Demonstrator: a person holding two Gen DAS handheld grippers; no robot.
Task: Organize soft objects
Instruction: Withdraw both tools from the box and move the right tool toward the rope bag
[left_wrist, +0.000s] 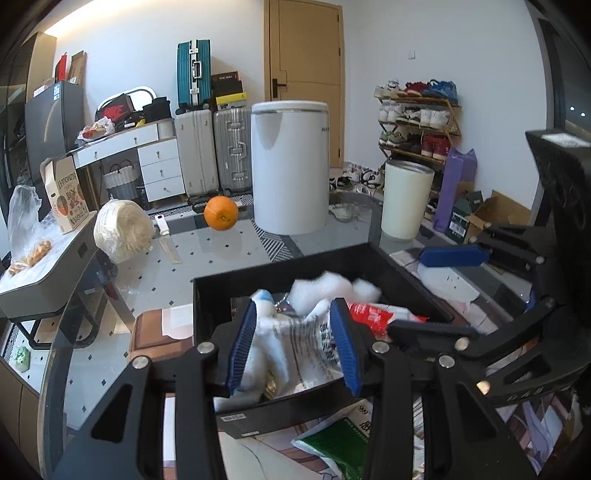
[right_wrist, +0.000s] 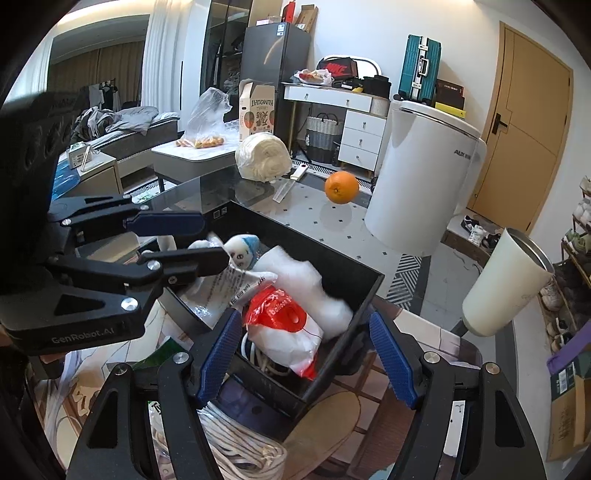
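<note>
A black box (left_wrist: 280, 267) (right_wrist: 306, 236) stands on the glass table and holds white stuffing (left_wrist: 332, 288) (right_wrist: 306, 288) and a red-and-white balloon bag (left_wrist: 373, 314) (right_wrist: 280, 321). My left gripper (left_wrist: 293, 347) (right_wrist: 184, 242) is shut on a clear bag with a white plush toy (left_wrist: 264, 332) (right_wrist: 242, 251) in a blue hat, held over the box's near left part. My right gripper (right_wrist: 304, 358) (left_wrist: 439, 291) stands open over the box's near corner. The balloon bag lies below and between its blue pads (right_wrist: 218, 358), apart from them.
On the table beyond the box are an orange (left_wrist: 221, 213) (right_wrist: 341, 187), a knife (left_wrist: 168, 243), a pale yarn roll (left_wrist: 123, 230) (right_wrist: 263, 157) and a white cup (left_wrist: 406, 199) (right_wrist: 502, 284). White rope (right_wrist: 240, 443) and a green packet (left_wrist: 336, 446) lie in front of the box.
</note>
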